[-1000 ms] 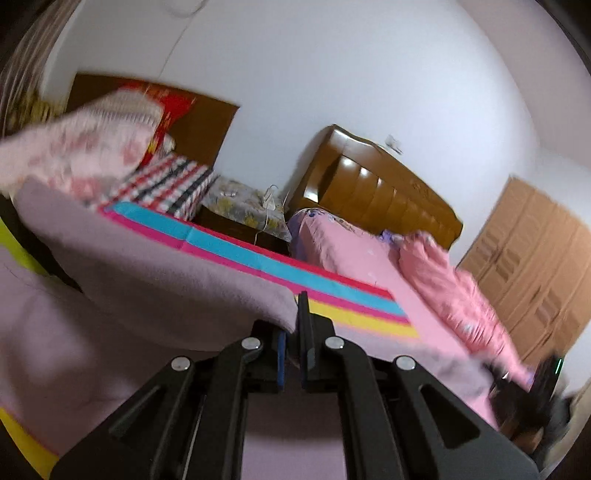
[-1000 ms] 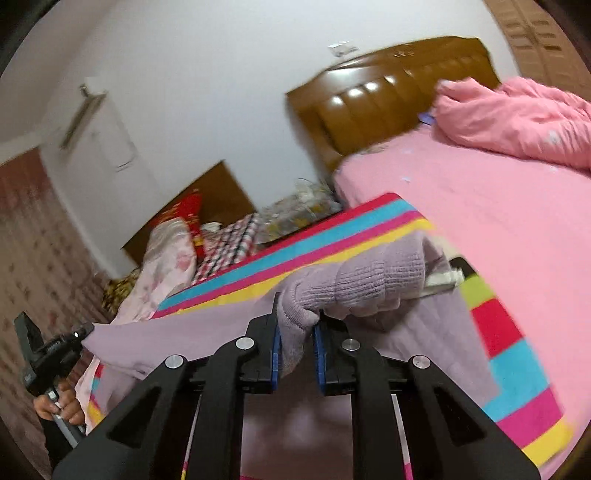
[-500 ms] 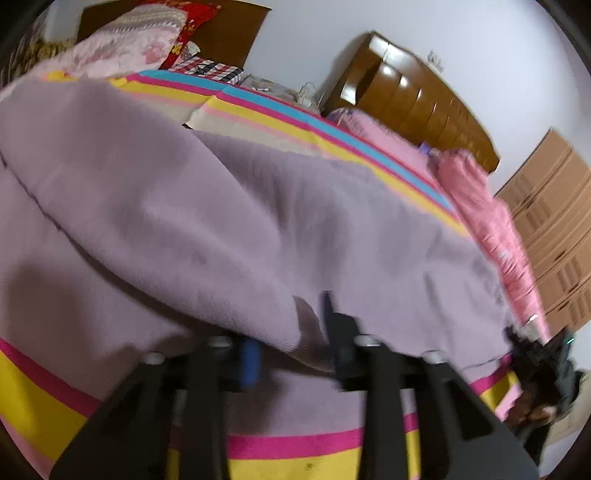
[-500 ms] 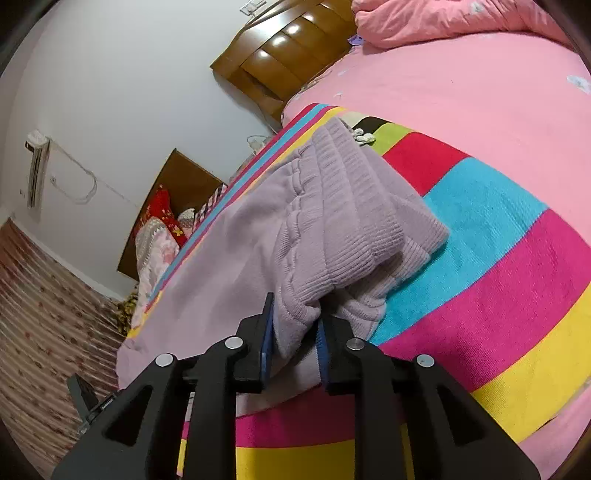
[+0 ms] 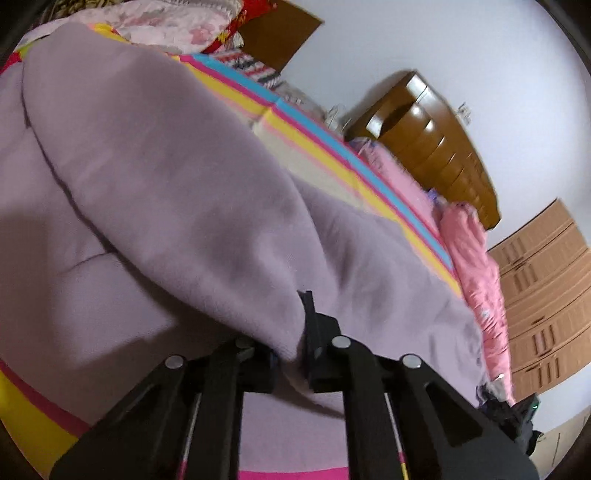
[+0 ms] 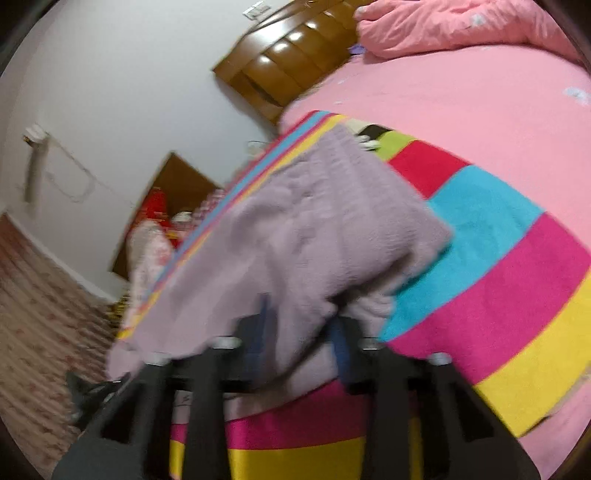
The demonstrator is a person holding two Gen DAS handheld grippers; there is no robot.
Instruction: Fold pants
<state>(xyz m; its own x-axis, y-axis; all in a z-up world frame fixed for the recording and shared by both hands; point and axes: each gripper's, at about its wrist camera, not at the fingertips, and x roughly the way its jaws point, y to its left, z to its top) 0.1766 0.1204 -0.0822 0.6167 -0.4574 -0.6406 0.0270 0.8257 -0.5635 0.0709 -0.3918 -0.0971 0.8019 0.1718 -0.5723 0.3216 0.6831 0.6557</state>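
I had brought both ends of the lilac fleece pants down onto the striped blanket, doubling them over. My left gripper pinched the fold's edge; my right gripper, jaws easing apart, straddled the ribbed waistband. That fold looked nearly laid.

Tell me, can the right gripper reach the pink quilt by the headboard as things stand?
Probably not at once: the right gripper has the lilac pants between its jaws, and the pink quilt lies far across the bed.

lilac pants on a rainbow-striped blanket, pink sheet.
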